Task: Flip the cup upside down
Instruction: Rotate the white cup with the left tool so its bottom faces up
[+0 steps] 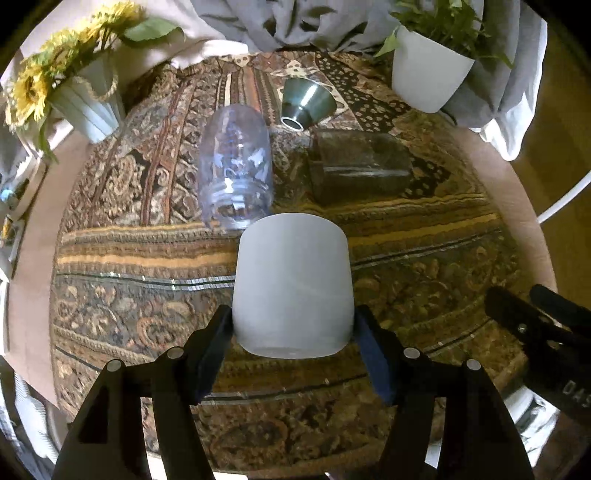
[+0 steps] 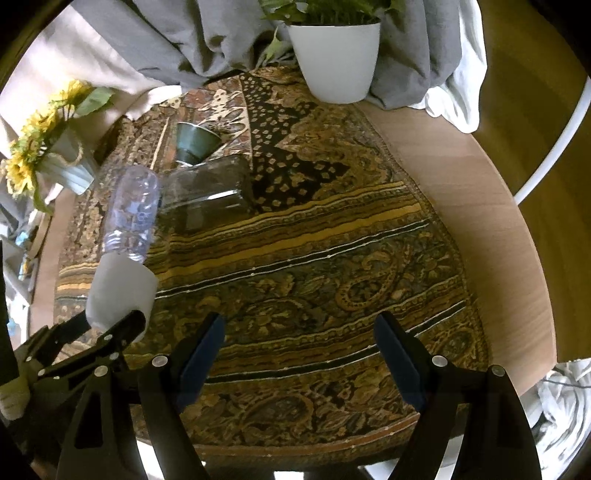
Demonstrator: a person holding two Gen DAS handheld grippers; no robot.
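Note:
A frosted white cup stands on the patterned cloth, its wider end down. My left gripper has a finger on each side of the cup's lower part, touching it. In the right wrist view the cup is at the left with the left gripper around its base. My right gripper is open and empty above the cloth, right of the cup. It also shows in the left wrist view at the right edge.
A clear plastic cup, a dark glass tumbler and a green metal cup stand behind the white cup. A white plant pot stands back right, a sunflower vase back left. Grey fabric hangs behind.

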